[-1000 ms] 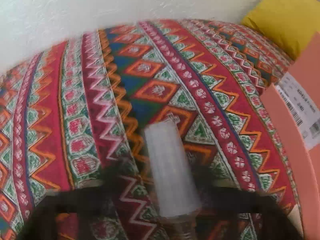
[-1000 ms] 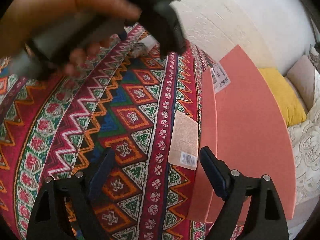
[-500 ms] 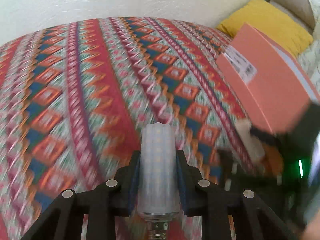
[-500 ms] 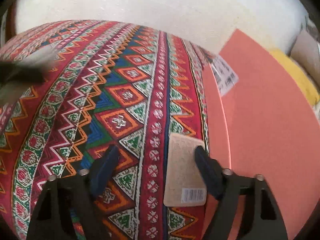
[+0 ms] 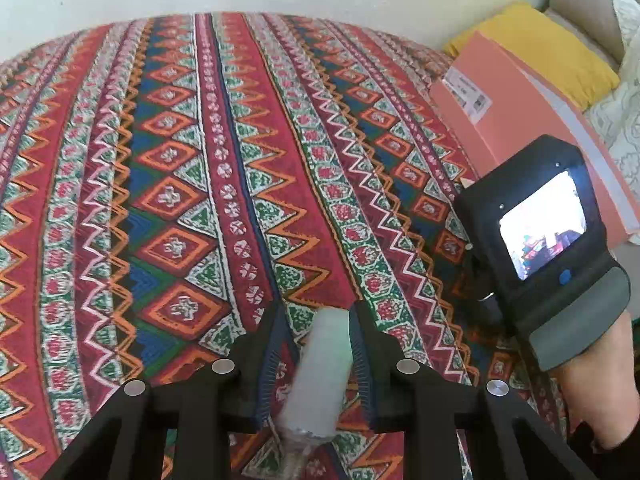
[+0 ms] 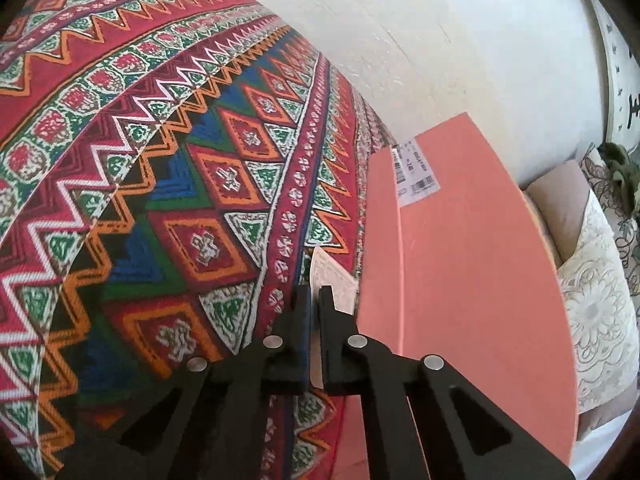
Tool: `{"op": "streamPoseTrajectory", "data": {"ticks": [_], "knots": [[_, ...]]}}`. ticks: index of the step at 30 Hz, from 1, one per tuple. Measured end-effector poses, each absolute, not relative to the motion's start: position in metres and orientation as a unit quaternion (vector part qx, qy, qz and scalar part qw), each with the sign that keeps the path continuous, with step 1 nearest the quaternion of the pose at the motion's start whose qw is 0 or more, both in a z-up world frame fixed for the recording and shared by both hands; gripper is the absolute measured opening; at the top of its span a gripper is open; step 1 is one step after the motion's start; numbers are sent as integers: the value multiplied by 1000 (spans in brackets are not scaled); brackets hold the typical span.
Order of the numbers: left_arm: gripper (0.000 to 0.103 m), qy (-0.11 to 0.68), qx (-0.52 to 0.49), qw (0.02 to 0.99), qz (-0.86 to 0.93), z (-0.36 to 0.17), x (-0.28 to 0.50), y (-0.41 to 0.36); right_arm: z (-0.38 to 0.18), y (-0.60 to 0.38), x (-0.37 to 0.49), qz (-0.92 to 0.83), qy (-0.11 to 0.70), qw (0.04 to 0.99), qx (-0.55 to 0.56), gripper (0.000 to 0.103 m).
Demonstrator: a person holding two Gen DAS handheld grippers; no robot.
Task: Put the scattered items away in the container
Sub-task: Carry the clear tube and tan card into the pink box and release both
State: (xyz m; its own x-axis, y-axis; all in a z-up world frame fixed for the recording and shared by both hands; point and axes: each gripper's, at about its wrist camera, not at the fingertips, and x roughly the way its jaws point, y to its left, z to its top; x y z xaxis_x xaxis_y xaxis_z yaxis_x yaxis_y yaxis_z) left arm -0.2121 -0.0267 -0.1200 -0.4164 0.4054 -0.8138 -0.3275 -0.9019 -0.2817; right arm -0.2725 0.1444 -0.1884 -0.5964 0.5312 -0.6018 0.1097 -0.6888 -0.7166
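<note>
My left gripper is shut on a white frosted bulb-like tube with a metal screw base, held above the patterned cloth. My right gripper is shut on a thin beige card packet, lifted on edge beside the salmon-pink box. The box lid is shut, with a white barcode label. In the left wrist view the box lies at the far right, and the right gripper's body with its lit screen sits in front of it.
A bed with a red, green and blue zigzag cloth fills both views. A white wall runs behind it. A yellow cushion and cream patterned pillows lie past the box.
My right gripper has closed on the card packet and tipped it up on edge. My left gripper has swung right and steadied, still gripping the white tube.
</note>
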Motion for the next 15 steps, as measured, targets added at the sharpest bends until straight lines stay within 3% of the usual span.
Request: {"op": "streamPoseTrajectory", "data": {"ticks": [8,11,15], "knots": [[28,-39,-488,221,844,-110,-208,-23,-151,149,-253,839,-346,108,-406,0],[47,11,-499,223,837,-120,-203,-6,-135,142,-247,857,-313,81,-401,0],[49,96,-503,227,828,-146,-190,18,-93,142,-231,890,-227,49,-392,0]]}}
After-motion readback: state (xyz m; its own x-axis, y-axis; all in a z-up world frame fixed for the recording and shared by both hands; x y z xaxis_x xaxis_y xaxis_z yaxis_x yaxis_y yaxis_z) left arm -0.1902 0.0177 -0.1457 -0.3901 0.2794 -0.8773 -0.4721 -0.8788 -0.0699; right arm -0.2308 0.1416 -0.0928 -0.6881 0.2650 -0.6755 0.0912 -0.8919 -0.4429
